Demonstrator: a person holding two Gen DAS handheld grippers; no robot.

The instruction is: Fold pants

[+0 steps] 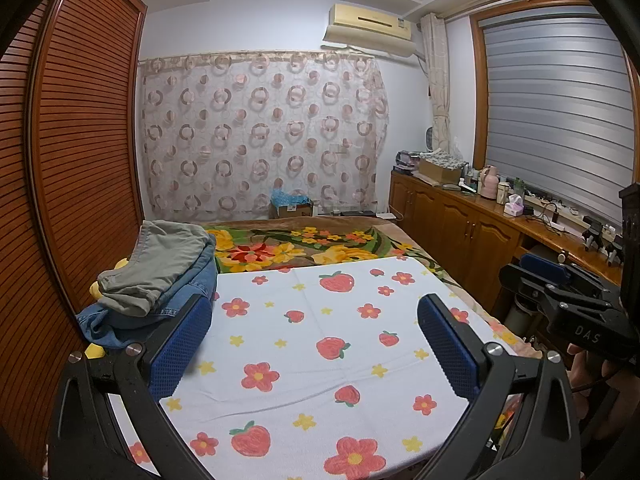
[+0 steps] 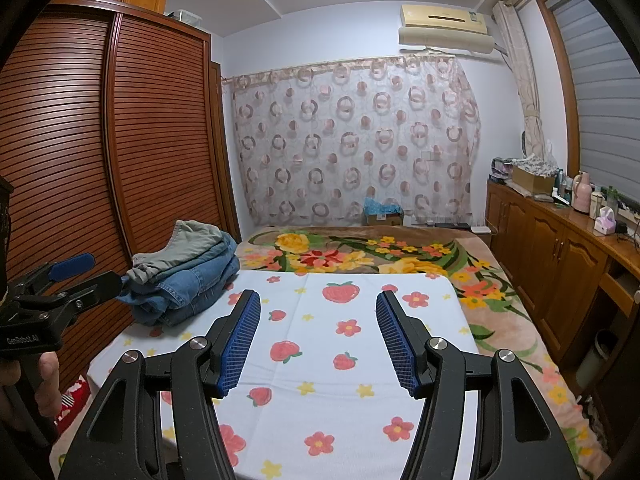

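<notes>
Currently, both tongs stand wide apart and hold nothing: left tongs [image 1: 314, 344], right tongs [image 2: 318, 344]. Each finger carries a blue, ribbed rubber pad [image 1: 182, 352] on a black rigid frame. The pants form a folded stack at the bed's far left corner: a grey-green cotton pair [image 1: 160, 260] lies on top of a blue denim pair [image 1: 120, 320], touching it. Under the stack lies a white cloth [image 1: 320, 360] printed with strawberries and flowers, spread flat over a floral plush blanket [image 2: 500, 312]. A slatted wooden wardrobe [image 2: 80, 160] stands beside the bed; a circle-patterned sheer curtain [image 1: 260, 128] covers the far wall. Yellow items under the stack are mostly hidden.
</notes>
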